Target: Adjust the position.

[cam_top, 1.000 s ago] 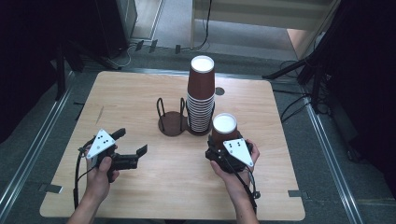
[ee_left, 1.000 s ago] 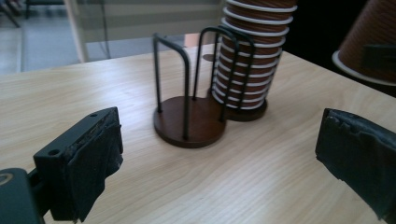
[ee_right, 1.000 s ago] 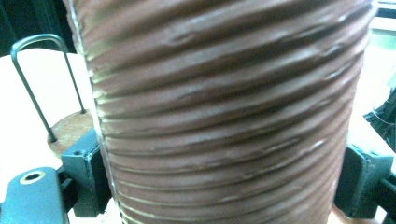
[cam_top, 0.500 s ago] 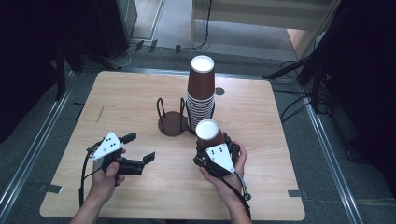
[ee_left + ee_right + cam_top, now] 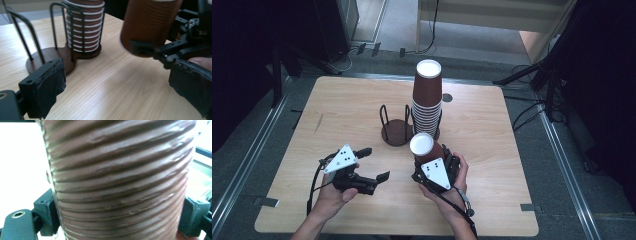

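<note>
Since half a second ago, the right gripper (image 5: 430,161) has carried its brown ribbed paper cup (image 5: 426,147) a little toward the person and toward the table's middle, away from the stack, and has tipped it so the white end leans toward the left side. Meanwhile the left gripper (image 5: 372,163) has swung round so that its jaws point across the table at the cup.

That cup sits pinched between the right gripper's two black jaws, one pad pressed against each side of the ribbed wall, as the right gripper view shows up close (image 5: 120,182). It is held clear of the wooden table (image 5: 512,150), just in front of the cup holder (image 5: 396,131). In the left gripper view the cup (image 5: 150,25) hangs tilted above the tabletop with the right gripper's jaw across its lower edge.

Jaws on the left gripper (image 5: 120,87) stand spread wide with nothing between them, near the held cup but apart from it.

Behind, a tall stack of paper cups (image 5: 427,97) stands upright in one ring of the wire holder, white rims showing in bands (image 5: 83,27). The holder's other ring, with its dark round base (image 5: 50,58), stands empty beside the stack.
</note>
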`<state>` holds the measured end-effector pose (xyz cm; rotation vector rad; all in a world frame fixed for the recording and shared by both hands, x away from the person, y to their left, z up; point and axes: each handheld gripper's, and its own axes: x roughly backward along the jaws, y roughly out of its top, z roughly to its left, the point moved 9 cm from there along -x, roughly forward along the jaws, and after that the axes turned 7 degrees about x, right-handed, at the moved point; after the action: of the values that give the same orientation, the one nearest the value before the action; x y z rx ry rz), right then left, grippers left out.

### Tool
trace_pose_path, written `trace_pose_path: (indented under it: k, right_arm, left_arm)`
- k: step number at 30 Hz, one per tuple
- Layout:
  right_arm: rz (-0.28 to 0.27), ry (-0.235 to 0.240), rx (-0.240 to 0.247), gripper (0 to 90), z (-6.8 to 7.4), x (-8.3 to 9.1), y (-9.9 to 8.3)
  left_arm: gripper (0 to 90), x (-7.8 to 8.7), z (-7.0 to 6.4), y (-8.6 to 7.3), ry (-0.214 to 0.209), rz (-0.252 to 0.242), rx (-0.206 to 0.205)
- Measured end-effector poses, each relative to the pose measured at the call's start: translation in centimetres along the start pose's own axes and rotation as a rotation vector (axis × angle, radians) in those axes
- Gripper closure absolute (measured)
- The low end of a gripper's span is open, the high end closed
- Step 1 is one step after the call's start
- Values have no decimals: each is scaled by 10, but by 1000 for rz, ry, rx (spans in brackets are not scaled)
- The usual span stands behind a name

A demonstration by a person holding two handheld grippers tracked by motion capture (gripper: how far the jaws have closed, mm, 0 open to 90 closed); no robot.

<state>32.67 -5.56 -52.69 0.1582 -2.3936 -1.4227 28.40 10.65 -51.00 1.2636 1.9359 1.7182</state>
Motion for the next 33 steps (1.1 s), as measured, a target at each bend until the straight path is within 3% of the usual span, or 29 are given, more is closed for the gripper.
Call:
trace_pose_path:
  k: [5, 14, 18, 21, 33]
  right_arm:
    - [-14, 12, 85, 124, 12, 1, 1]
    - [-16, 37, 169, 125, 31, -1, -1]
    - [-24, 49, 228, 125, 42, 0, -2]
    - [-20, 59, 246, 125, 48, -1, -3]
    - [-53, 152, 308, 124, 69, 3, -1]
  left_arm:
    - [17, 1, -2, 1, -6, -1, -9]
    - [50, -6, -8, -2, -34, 24, -17]
    - [53, -7, -11, -2, -39, 32, -26]
    - [53, -9, -14, -4, -52, 46, -34]
    - [77, -12, -17, -8, -37, 80, -93]
